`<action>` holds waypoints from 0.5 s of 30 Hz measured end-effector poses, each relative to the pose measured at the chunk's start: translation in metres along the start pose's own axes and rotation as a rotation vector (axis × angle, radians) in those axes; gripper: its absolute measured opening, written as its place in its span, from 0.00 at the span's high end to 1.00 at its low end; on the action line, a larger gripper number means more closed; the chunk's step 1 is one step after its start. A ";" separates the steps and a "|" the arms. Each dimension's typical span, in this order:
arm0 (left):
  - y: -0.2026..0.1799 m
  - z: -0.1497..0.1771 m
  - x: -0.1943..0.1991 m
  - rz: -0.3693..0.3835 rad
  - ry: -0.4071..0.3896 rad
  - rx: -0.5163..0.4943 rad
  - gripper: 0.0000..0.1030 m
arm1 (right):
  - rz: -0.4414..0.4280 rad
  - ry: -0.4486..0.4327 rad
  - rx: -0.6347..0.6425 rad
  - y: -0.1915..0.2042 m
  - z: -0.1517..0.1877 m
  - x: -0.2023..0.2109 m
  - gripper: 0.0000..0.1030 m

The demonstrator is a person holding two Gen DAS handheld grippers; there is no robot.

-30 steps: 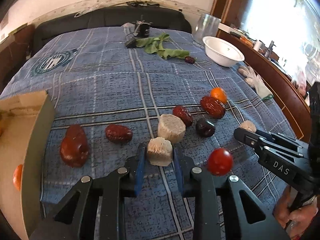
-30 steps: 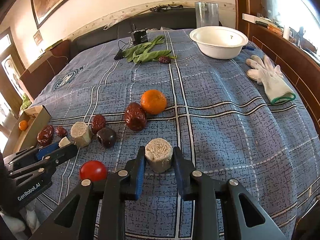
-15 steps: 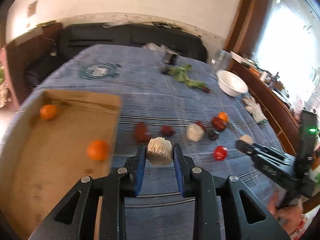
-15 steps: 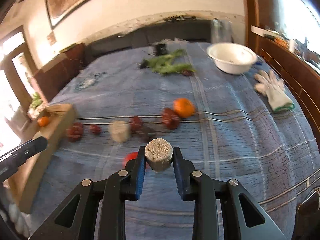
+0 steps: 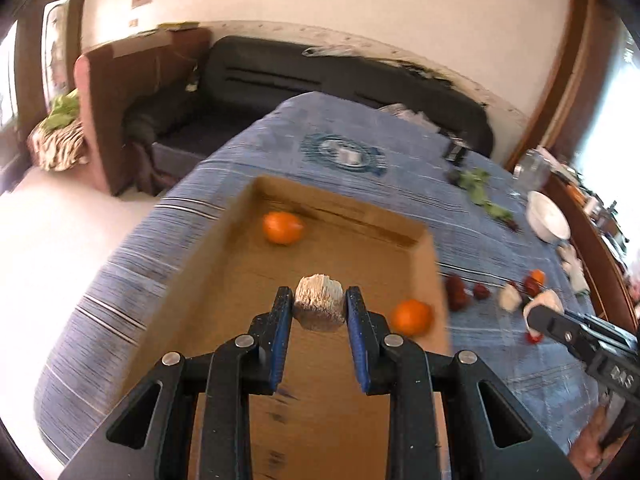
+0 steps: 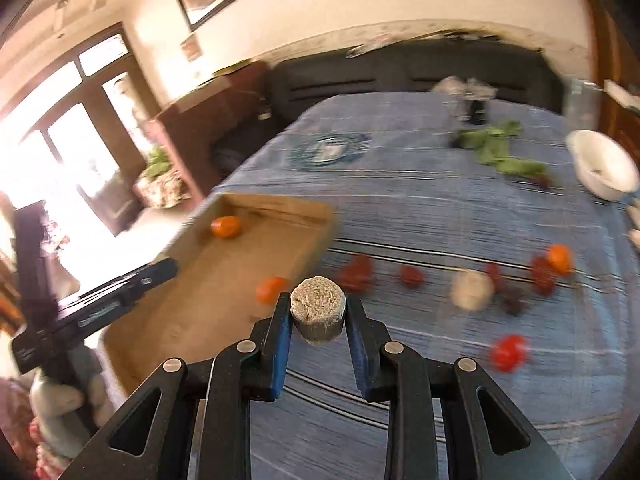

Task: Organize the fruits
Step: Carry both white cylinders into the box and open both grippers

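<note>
Transport step: left claw [image 5: 319, 307] clamps a pale fibrous cylinder [image 5: 319, 307] over the shallow cardboard box [image 5: 424, 248]; right claw [image 6: 318, 314] grips another [image 6: 318, 310] beside it. Next: release inside.

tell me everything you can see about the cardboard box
The cardboard box is a shallow, open-topped tray of plain brown cardboard with low walls, lying flat on the blue plaid cloth near its edge. Two oranges sit inside, one by the far wall and one by the right wall. The left gripper hangs over it, shut on a pale fibrous chunk. Motion blur hides finer detail.
</note>
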State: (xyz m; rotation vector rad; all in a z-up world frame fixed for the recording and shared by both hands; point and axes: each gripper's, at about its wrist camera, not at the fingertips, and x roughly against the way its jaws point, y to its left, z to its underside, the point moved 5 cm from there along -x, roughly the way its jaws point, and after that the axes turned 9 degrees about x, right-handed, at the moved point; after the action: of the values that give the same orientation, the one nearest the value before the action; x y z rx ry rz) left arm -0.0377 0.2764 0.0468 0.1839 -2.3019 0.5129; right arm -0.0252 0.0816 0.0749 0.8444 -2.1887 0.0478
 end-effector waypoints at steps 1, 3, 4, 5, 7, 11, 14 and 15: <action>0.008 -0.007 -0.003 -0.013 0.005 0.007 0.75 | -0.020 0.012 0.006 0.008 -0.004 -0.009 0.72; 0.020 -0.015 -0.011 -0.042 0.015 0.011 0.75 | -0.036 0.043 0.031 0.026 -0.010 -0.031 0.71; 0.027 -0.019 -0.019 -0.054 0.032 0.018 0.75 | -0.043 0.056 0.038 0.032 -0.009 -0.038 0.71; 0.031 -0.020 -0.023 -0.055 0.046 0.025 0.75 | -0.062 0.082 0.045 0.042 -0.010 -0.053 0.71; 0.040 -0.020 -0.037 -0.059 0.092 0.039 0.75 | -0.081 0.119 0.053 0.053 -0.009 -0.074 0.71; 0.045 -0.018 -0.052 -0.054 0.142 0.051 0.75 | -0.057 0.158 0.087 0.062 -0.012 -0.104 0.71; 0.046 -0.018 -0.055 -0.067 0.146 0.055 0.75 | -0.023 0.186 0.107 0.065 -0.016 -0.122 0.71; 0.046 -0.018 -0.055 -0.069 0.149 0.057 0.74 | -0.011 0.194 0.112 0.065 -0.017 -0.128 0.71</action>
State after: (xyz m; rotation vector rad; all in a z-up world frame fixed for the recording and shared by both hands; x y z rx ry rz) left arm -0.0004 0.3246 0.0045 0.2441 -2.1304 0.5393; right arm 0.0091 0.2086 0.0147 0.8760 -2.0140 0.2394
